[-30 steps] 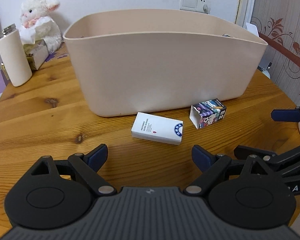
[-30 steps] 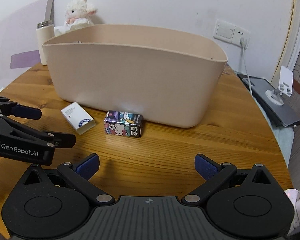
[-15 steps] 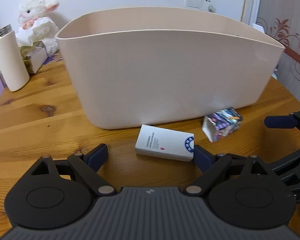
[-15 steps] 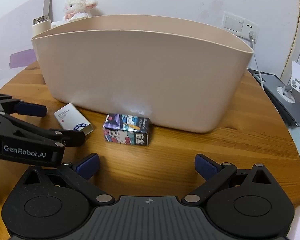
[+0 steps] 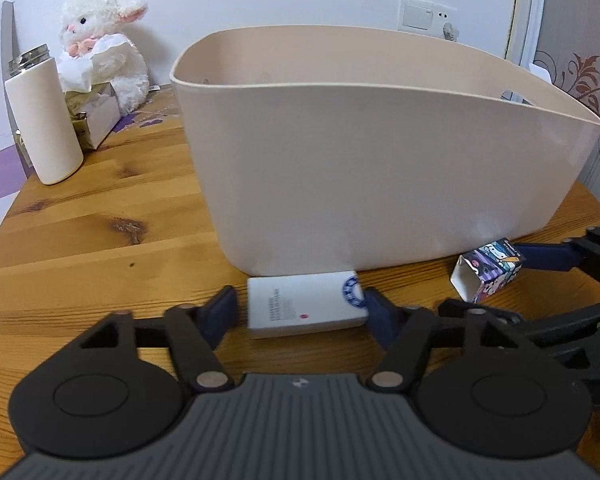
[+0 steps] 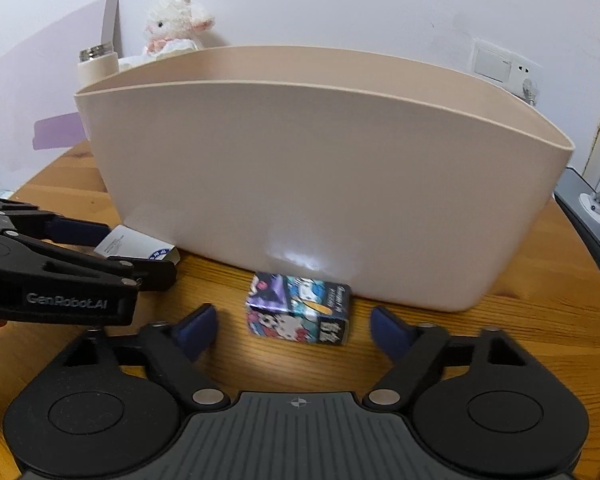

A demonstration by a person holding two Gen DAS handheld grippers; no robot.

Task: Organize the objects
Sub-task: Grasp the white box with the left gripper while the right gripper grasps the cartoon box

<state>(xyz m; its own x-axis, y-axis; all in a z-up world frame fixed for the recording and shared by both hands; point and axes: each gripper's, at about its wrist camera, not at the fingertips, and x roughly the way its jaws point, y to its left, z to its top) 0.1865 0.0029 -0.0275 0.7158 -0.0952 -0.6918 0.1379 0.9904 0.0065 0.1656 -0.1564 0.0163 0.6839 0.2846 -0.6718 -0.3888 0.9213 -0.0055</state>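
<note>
A flat white box [image 5: 305,305] with a blue round logo lies on the wooden table against the front of a large beige tub [image 5: 380,160]. My left gripper [image 5: 300,312] is open, its blue pads on either side of the white box, the right pad close to its end. A small colourful cartoon box [image 6: 298,314] lies in front of the tub [image 6: 300,184]. My right gripper [image 6: 292,326] is open with the cartoon box between its fingers, not touching. The cartoon box [image 5: 488,274] and white box [image 6: 140,246] show in the other views.
A white bottle [image 5: 44,120] with a metal top, a white plush lamb [image 5: 104,52] and a tissue box [image 5: 96,116] stand at the table's back left. A dark tablet and white stand [image 6: 596,208] lie at the right edge. A wall socket [image 6: 504,66] is behind the tub.
Both grippers have moved forward and down toward the tub. The white box now lies between the left fingers and the cartoon box between the right fingers. Both jaws have narrowed somewhat.
</note>
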